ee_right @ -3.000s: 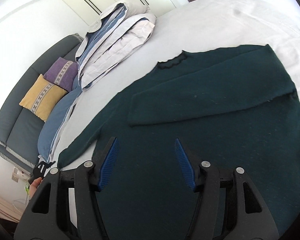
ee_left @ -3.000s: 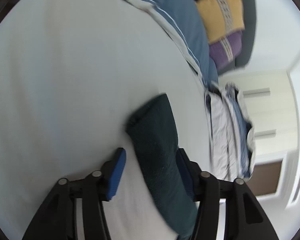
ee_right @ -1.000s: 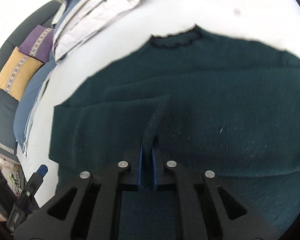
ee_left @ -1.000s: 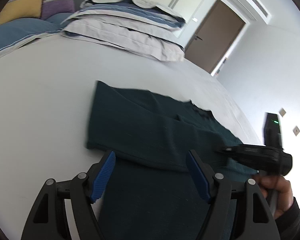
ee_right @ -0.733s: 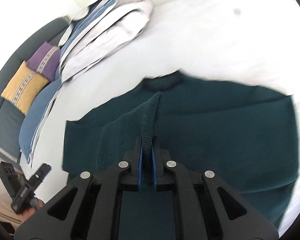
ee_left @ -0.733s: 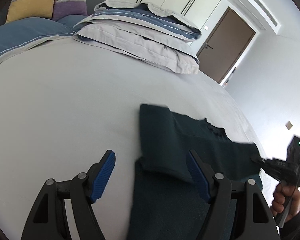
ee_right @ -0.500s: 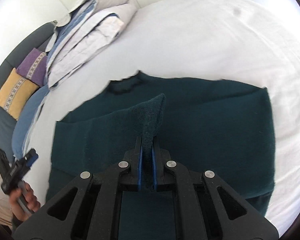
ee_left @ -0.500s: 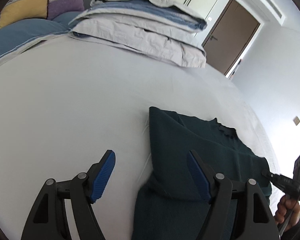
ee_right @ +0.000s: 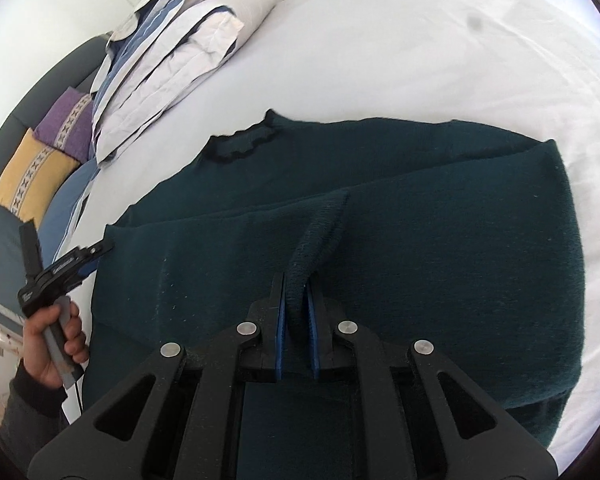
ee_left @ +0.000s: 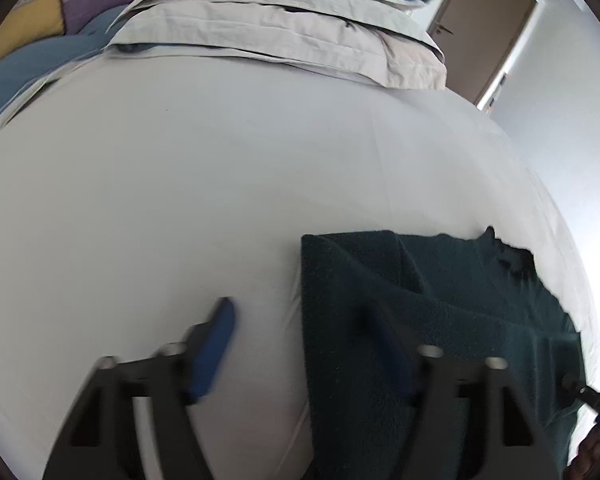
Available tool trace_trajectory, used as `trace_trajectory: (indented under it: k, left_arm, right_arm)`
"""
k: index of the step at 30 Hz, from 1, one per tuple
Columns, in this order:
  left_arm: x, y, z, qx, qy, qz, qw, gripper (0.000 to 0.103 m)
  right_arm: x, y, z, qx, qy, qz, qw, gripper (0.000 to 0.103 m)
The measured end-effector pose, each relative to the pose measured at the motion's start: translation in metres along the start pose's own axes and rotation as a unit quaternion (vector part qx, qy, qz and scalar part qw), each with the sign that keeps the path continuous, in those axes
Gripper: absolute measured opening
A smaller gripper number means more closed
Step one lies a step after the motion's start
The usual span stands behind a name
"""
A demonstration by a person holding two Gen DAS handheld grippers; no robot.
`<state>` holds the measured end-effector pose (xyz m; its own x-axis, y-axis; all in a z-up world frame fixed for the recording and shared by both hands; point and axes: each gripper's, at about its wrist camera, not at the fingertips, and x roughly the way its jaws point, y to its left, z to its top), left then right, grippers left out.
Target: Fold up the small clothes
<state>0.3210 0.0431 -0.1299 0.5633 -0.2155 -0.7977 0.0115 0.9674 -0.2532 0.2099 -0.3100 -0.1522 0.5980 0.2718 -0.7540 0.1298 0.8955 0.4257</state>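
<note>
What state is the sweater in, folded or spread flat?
Partly folded: both sleeves lie across the sweater body, and the right tool pinches a sleeve cuff at the middle.

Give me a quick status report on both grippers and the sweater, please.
Right gripper shut on sweater cuff. Left gripper open at sweater's edge. Nothing in the way.

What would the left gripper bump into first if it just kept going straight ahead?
Probably the bed sheet: the open left gripper straddles the sweater edge, angled down. Skimming above it, the pillows. Depth is unclear.

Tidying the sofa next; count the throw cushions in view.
2: a yellow cushion at the far left on the sofa, and a purple cushion behind it. Others may be hidden.
</note>
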Motion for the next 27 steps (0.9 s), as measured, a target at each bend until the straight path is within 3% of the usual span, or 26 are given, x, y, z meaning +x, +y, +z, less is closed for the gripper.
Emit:
trace_trajectory:
  k: [1,4,8,10,13,16,17,18,19,21,23,24,25,27]
  left_arm:
    - [0.001,-0.001,0.000,0.009,0.001,0.003,1.0000,0.034]
    - [0.002,0.004,0.002,0.019,0.005,0.000,0.9998,0.014]
    - [-0.001,0.013,0.009,0.019,0.000,0.020,0.9996,0.001]
    - [0.001,0.024,0.011,0.014,-0.006,0.039,0.9991,0.001]
    - [-0.006,0.040,0.013,-0.018,-0.009,0.028,0.9994,0.001]
    - [-0.031,0.028,0.008,-0.001,-0.034,0.000,0.9994,0.004]
    - [-0.040,0.015,0.005,0.019,-0.041,-0.008,0.9989,0.009]
    - [-0.043,0.007,0.005,0.031,-0.042,-0.013,0.9986,0.028]
    - [-0.043,-0.003,0.005,0.045,-0.040,-0.011,0.9981,0.062]
    - [-0.034,-0.017,0.008,0.063,-0.034,0.008,0.9974,0.093]
    - [-0.021,-0.015,0.011,0.052,-0.023,0.003,0.9984,0.086]
    - [-0.012,-0.010,0.012,0.036,-0.004,-0.010,0.9993,0.070]
    - [-0.001,-0.004,0.011,0.023,0.021,-0.023,0.9993,0.047]
    - [0.008,0.007,0.008,-0.001,0.031,-0.026,0.9992,0.034]
  right_arm:
    - [0.001,0.005,-0.001,-0.005,0.001,0.001,1.000,0.010]
    - [0.001,0.018,-0.001,-0.013,0.004,0.013,1.000,0.010]
    - [-0.004,0.039,-0.002,-0.032,0.008,0.022,0.999,0.010]
    - [-0.009,0.049,-0.002,-0.042,0.006,0.026,0.999,0.010]
    - [-0.009,0.054,0.000,-0.056,0.005,0.008,0.998,0.010]
    - [-0.005,0.045,0.001,-0.042,0.008,0.005,0.999,0.010]
    - [-0.003,0.041,0.002,-0.038,0.008,0.006,0.999,0.010]
    - [-0.004,0.039,0.001,-0.033,0.007,0.008,0.999,0.010]
    - [-0.003,0.036,0.002,-0.029,0.005,0.009,1.000,0.011]
    - [-0.003,0.035,0.002,-0.028,0.006,0.009,1.000,0.011]
    - [-0.006,0.034,0.001,-0.032,0.004,0.010,0.999,0.011]
    - [-0.007,0.034,0.001,-0.035,0.003,0.011,0.999,0.011]
    - [-0.009,0.032,0.001,-0.037,0.001,0.011,0.999,0.011]
    - [-0.012,0.025,0.002,-0.029,-0.002,0.013,0.999,0.011]
